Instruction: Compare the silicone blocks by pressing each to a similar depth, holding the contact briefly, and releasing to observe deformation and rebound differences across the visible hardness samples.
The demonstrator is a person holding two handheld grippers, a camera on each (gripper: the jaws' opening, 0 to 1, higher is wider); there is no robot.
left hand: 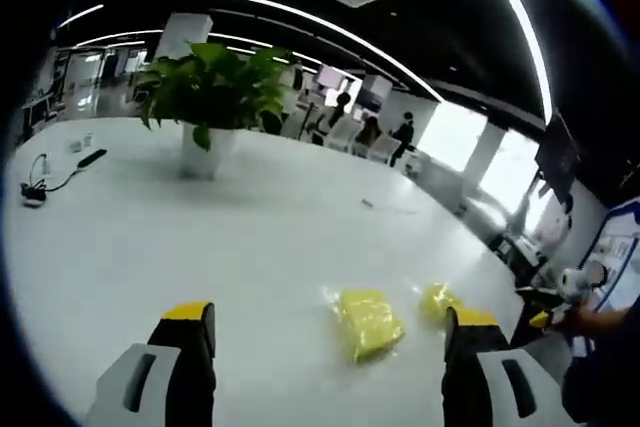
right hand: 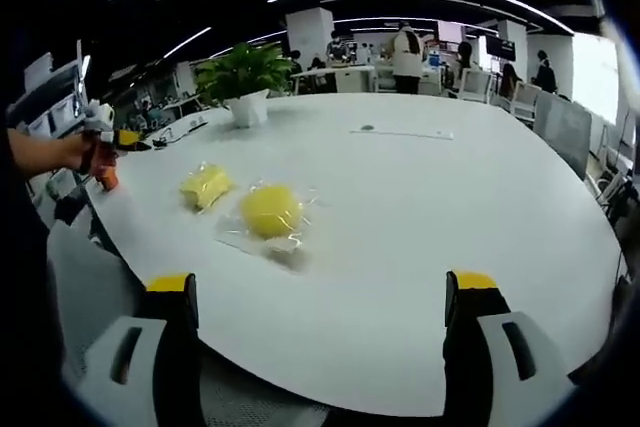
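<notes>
Both tools, left tool (left hand: 330, 327) and right tool (right hand: 320, 292), stand apart, gripping nothing. Two wrapped yellow blocks (right hand: 270, 210) (right hand: 205, 185) lie near the desk (right hand: 450, 187) edge.

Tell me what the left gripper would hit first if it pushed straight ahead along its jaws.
Probably the rectangular yellow silicone block in clear wrap, lying on the white table ahead between the open jaws of the left gripper, nearer the right one. Depth is unclear, so it might pass above it.
</notes>
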